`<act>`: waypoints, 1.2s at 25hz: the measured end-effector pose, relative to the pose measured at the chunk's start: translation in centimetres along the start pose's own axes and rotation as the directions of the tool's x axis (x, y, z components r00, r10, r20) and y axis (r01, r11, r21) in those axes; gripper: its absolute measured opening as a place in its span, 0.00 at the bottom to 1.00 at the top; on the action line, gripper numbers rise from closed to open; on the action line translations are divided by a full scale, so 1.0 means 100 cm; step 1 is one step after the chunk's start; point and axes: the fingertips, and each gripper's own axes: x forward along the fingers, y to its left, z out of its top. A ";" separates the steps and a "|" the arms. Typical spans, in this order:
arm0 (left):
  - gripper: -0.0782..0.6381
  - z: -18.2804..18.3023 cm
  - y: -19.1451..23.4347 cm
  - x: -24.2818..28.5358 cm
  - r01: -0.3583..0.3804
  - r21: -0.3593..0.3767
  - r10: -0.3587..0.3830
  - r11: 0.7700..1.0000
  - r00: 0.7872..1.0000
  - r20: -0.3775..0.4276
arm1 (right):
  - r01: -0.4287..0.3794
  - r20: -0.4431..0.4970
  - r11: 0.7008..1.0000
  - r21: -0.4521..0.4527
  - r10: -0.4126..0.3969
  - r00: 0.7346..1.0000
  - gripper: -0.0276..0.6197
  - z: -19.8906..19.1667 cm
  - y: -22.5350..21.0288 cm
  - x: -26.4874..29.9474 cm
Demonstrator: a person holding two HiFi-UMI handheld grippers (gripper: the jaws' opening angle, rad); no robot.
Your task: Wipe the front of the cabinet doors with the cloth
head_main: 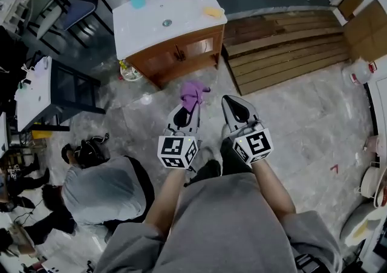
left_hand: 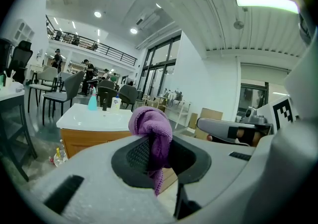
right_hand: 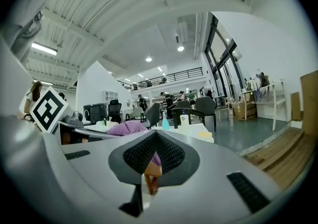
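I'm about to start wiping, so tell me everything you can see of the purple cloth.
The purple cloth is a soft, fuzzy fabric that looks like microfibre, bunched into a crumpled wad. The left gripper is shut on it: the jaws pinch its middle, with a rounded lump bulging above them and a hemmed corner hanging below. It is held in the air over the floor, short of the wooden cabinet, and touches nothing else.
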 end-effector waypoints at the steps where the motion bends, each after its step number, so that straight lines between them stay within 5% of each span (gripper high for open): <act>1: 0.19 -0.001 0.003 0.006 -0.002 -0.002 0.002 1.000 1.000 -0.005 | 0.001 -0.003 1.000 0.005 -0.001 1.000 0.06 -0.002 -0.005 0.005; 19: 0.19 0.002 0.061 0.159 -0.122 -0.050 0.118 0.991 0.990 -0.073 | -0.054 -0.049 0.995 0.086 0.058 0.997 0.06 -0.026 -0.141 0.124; 30: 0.19 -0.020 0.106 0.209 -0.187 -0.062 0.178 0.980 0.975 -0.130 | -0.051 -0.078 0.987 0.151 0.064 0.995 0.06 -0.061 -0.178 0.177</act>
